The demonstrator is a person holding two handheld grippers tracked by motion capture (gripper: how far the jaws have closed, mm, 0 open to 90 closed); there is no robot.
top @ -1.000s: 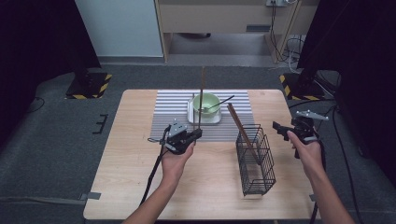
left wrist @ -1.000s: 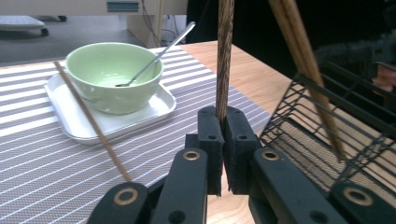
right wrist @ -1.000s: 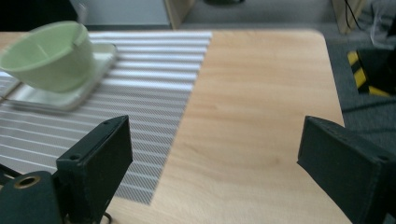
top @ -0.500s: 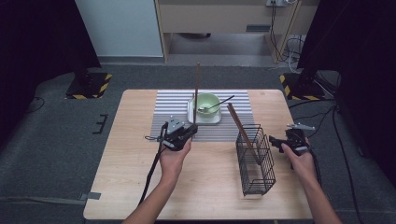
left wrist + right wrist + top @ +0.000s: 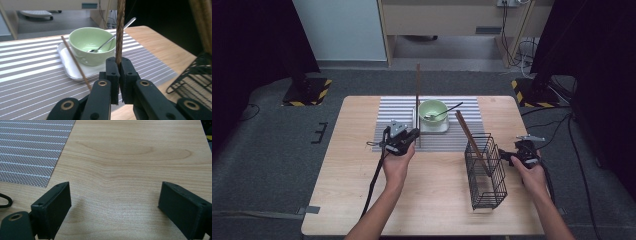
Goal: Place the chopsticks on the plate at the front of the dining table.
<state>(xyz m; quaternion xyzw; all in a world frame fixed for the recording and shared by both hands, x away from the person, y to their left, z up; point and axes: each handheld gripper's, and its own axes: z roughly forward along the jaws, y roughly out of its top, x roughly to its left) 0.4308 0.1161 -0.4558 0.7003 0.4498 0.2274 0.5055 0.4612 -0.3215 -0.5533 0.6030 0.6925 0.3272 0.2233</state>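
Left gripper (image 5: 119,75): clamped tight on 1 dark wooden chopstick (image 5: 120,32), held upright, stick rising from between the pads. In the high view, left gripper (image 5: 401,140) positioned over the near edge of the striped mat (image 5: 397,107), chopstick (image 5: 417,95) standing just left of the green bowl (image 5: 433,110). Right gripper (image 5: 113,207): jaws spread wide, nothing between them, bare tabletop (image 5: 130,157) beneath. In the high view, right gripper (image 5: 512,155) sited just right of the black wire basket (image 5: 486,172), apart from it. Second chopstick (image 5: 75,61) lying flat, propped against the white tray (image 5: 67,58) under the bowl (image 5: 87,46). Metal spoon (image 5: 112,37) resting in the bowl, handle over the rim. 1 further brown stick (image 5: 468,134) leaning in the basket, tilted left.
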